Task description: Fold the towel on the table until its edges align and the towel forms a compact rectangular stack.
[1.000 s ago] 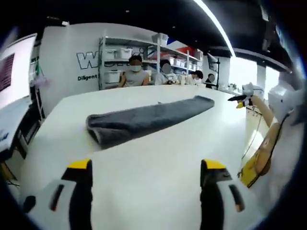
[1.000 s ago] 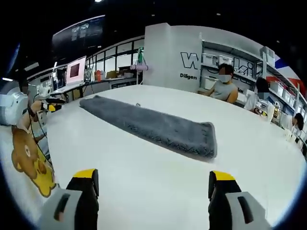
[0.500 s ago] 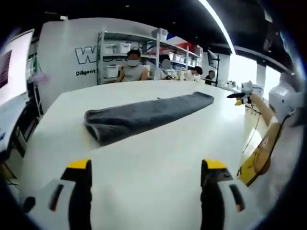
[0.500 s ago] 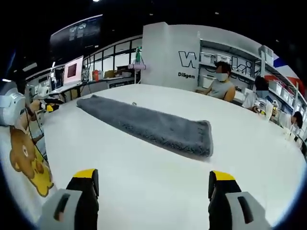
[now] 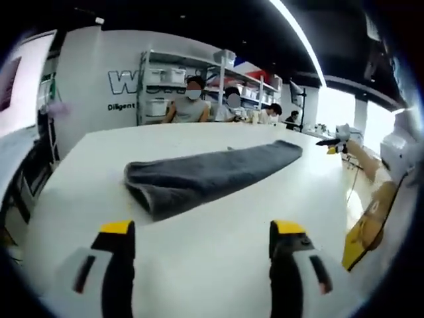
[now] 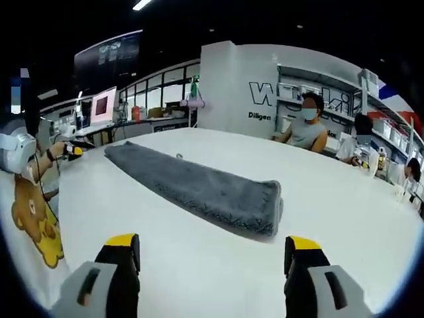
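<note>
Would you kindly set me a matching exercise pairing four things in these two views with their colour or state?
Things:
1. towel
2. table
3. left gripper
4. right gripper's jaw tips

States:
A. white and bare around the towel
B. open, holding nothing
C. yellow
D. grey, folded into a long strip

Pairs: 1-D, 2-A, 3-B, 4-C

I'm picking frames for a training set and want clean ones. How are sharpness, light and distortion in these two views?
Left gripper view: soft all over, the towel lacks texture, its own fingers are smeared; windows at right are blown out. Right gripper view: sharper, the towel's pile shows, light is even on the table. Both views bend the table edge and shelves through fisheye.
</note>
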A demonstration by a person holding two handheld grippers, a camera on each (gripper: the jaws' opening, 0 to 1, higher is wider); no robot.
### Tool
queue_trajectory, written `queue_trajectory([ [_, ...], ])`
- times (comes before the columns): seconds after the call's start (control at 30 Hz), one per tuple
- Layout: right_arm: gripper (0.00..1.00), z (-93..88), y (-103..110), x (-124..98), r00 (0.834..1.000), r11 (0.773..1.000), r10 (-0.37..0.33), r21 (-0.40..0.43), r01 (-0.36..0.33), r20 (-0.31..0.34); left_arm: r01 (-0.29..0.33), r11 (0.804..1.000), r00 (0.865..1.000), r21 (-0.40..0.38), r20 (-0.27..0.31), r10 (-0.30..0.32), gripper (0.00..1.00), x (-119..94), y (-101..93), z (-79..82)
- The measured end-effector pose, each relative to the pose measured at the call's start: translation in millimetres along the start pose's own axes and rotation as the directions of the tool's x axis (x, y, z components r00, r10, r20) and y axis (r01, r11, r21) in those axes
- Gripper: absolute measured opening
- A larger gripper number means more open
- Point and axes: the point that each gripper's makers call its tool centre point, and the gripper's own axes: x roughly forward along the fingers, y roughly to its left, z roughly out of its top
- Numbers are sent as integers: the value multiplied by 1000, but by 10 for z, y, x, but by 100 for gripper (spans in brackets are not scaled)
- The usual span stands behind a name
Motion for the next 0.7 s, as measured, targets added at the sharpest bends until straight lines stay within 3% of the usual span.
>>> queue_trajectory([
  [0.07, 91, 27, -44, 12, 999, 999, 14, 40, -15, 31, -4, 1000, 1000, 5, 3, 4, 82, 51, 46, 11],
  [0.3, 79, -14, -155, 123, 998, 999, 36, 26, -37, 45, -12, 1000, 1000, 26, 14, 12, 69, 257, 204, 81],
  [0.53, 73, -95, -290, 297, 998, 998, 56, 18, -57, 24, -32, 996, 999, 81, -41, 35, 60, 498, 347, 51],
  [0.7, 66, -64, -373, 385, 997, 998, 59, 15, -59, 43, -27, 997, 999, 67, -45, 30, 55, 570, 447, 70],
])
